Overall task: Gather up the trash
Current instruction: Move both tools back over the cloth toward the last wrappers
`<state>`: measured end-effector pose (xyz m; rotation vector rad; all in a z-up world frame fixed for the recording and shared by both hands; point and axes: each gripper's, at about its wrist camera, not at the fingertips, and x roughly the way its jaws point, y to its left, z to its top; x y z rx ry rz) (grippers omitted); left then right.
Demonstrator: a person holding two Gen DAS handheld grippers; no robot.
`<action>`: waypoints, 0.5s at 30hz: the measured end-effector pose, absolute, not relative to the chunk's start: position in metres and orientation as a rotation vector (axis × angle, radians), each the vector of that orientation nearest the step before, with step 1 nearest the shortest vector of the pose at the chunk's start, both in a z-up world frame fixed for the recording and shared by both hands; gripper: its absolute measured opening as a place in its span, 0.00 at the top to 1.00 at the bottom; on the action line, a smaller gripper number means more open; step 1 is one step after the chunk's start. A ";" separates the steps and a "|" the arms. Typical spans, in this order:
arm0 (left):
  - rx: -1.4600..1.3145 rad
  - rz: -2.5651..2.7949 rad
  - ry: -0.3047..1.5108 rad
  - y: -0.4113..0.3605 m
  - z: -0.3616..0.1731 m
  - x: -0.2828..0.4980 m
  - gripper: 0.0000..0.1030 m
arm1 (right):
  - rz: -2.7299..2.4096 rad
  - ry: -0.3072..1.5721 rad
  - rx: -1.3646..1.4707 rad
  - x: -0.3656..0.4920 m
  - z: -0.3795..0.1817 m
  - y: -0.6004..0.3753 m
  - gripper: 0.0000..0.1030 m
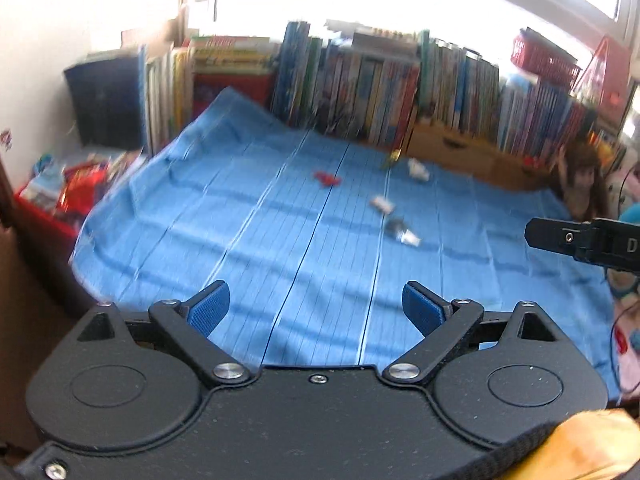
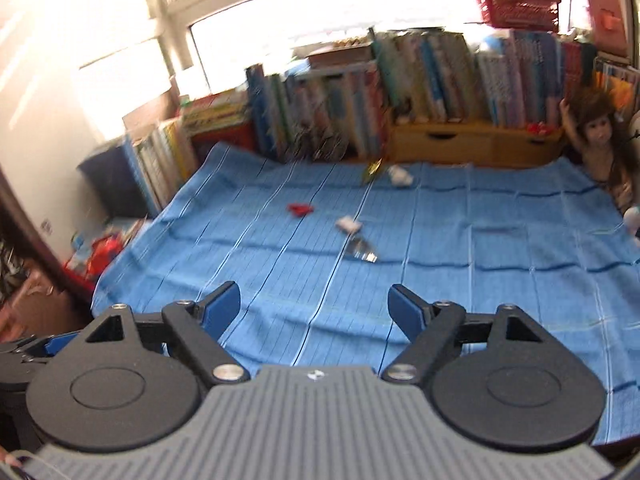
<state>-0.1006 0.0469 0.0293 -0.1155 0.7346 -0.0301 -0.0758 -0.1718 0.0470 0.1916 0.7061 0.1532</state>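
A blue striped cloth (image 1: 240, 240) (image 2: 480, 240) carries several bits of trash. They are a red scrap (image 1: 327, 179) (image 2: 300, 209), a white wrapper (image 1: 382, 204) (image 2: 347, 224), a silvery wrapper (image 1: 402, 232) (image 2: 360, 250), a crumpled white piece (image 1: 418, 169) (image 2: 400, 176) and a yellow-green wrapper (image 1: 394, 157) (image 2: 370, 170) at the far edge. My left gripper (image 1: 316, 304) hangs above the cloth's near part, open and holding nothing. My right gripper (image 2: 316, 306) is likewise open and bare, well short of the trash. Both views are motion-blurred.
A row of upright books (image 1: 380, 92) (image 2: 360, 108) lines the far side, with a wooden drawer unit (image 2: 460, 142) under part of it. A doll (image 2: 596, 136) leans at the right. A red basket (image 2: 518, 8) sits on top. A red toy bin (image 1: 44, 208) stands left.
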 end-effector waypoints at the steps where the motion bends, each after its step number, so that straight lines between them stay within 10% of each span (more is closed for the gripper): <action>1: -0.117 -0.033 0.726 0.045 0.035 -0.092 0.10 | 0.142 0.696 0.198 -0.068 0.051 -0.176 0.14; 15: -0.118 -0.045 0.711 -0.004 0.053 0.065 0.10 | 0.063 0.604 0.212 0.066 0.064 -0.236 0.14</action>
